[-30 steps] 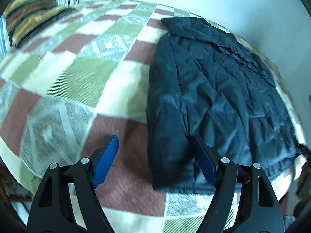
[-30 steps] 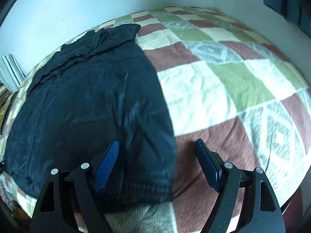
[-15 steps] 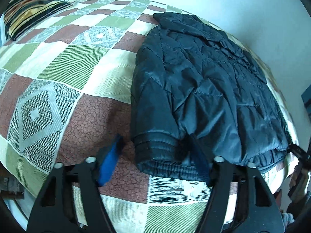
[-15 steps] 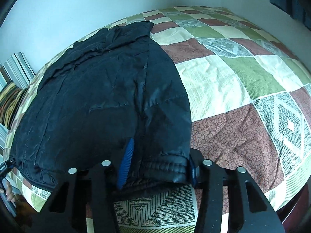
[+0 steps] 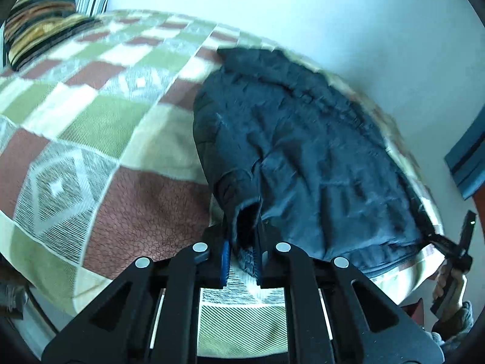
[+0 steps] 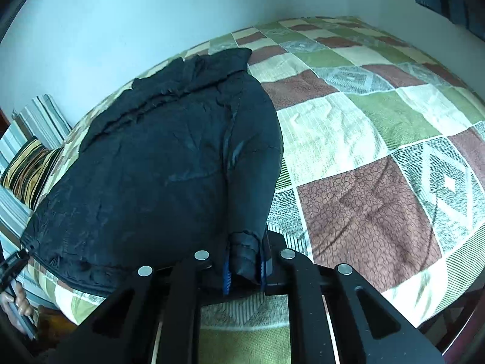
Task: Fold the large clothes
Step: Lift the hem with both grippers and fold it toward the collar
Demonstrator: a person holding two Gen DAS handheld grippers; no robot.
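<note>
A dark navy puffer jacket [image 5: 309, 157] lies spread on the patchwork bedspread [image 5: 91, 127], collar toward the wall. My left gripper [image 5: 241, 257] is shut on the jacket's near hem corner and lifts it off the bed. In the right wrist view the jacket [image 6: 157, 176] fills the left half. My right gripper [image 6: 244, 270] is shut on the opposite hem corner, with the fabric bunched between its blue pads. The right gripper also shows at the far right of the left wrist view [image 5: 454, 257].
A striped pillow [image 5: 39, 36] lies at the bed's far left, also seen in the right wrist view [image 6: 30, 166]. A white wall [image 6: 151, 15] runs behind the jacket. The bedspread [image 6: 379, 151] stretches to the right. A dark blue curtain [image 5: 466, 163] hangs at the right.
Both grippers, open a second ago, have closed on the jacket's hem corners. The corners now rise off the bed and the views have tilted up.
</note>
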